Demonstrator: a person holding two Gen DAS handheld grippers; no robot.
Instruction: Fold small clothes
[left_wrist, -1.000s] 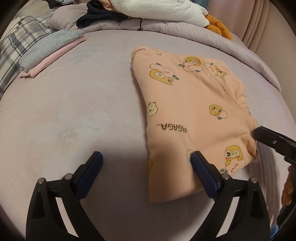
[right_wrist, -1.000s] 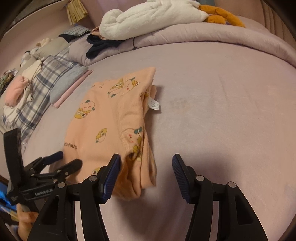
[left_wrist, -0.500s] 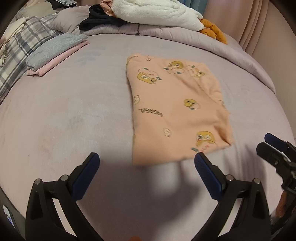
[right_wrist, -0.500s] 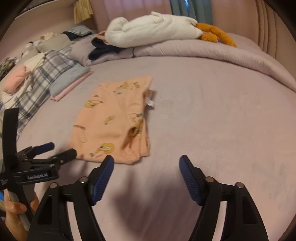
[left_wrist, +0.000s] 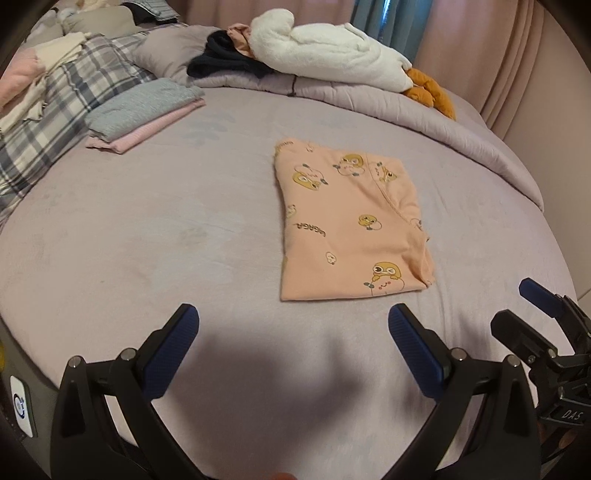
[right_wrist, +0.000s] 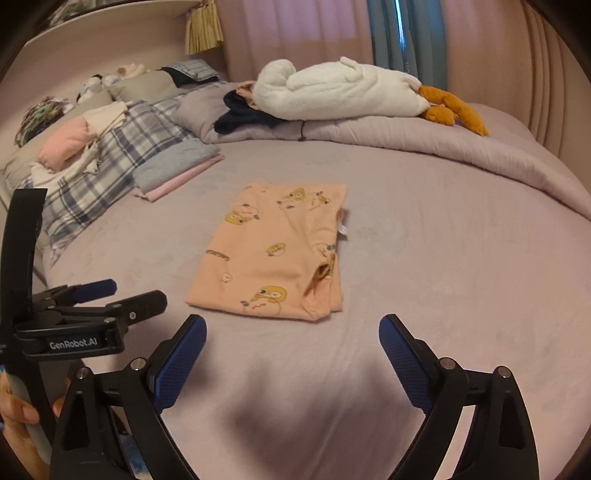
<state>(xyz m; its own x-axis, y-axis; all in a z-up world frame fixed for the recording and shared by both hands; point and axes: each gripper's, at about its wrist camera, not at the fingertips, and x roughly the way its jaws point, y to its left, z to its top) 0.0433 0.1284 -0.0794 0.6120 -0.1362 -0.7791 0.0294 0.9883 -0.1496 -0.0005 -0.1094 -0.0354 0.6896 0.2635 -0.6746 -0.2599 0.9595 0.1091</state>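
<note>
On the bed (left_wrist: 184, 229) | folded peach cartoon-print garment (left_wrist: 351, 225) at 12 o'clock of left tool (left_wrist: 293, 343), long axis 12-6 | left tool wide, empty | right tool (right_wrist: 291, 349) opening, empty, equally near

My left gripper (left_wrist: 291, 328): jaws wide apart, nothing between them.
My right gripper (right_wrist: 291, 338): jaws opening, nothing between them.
</note>
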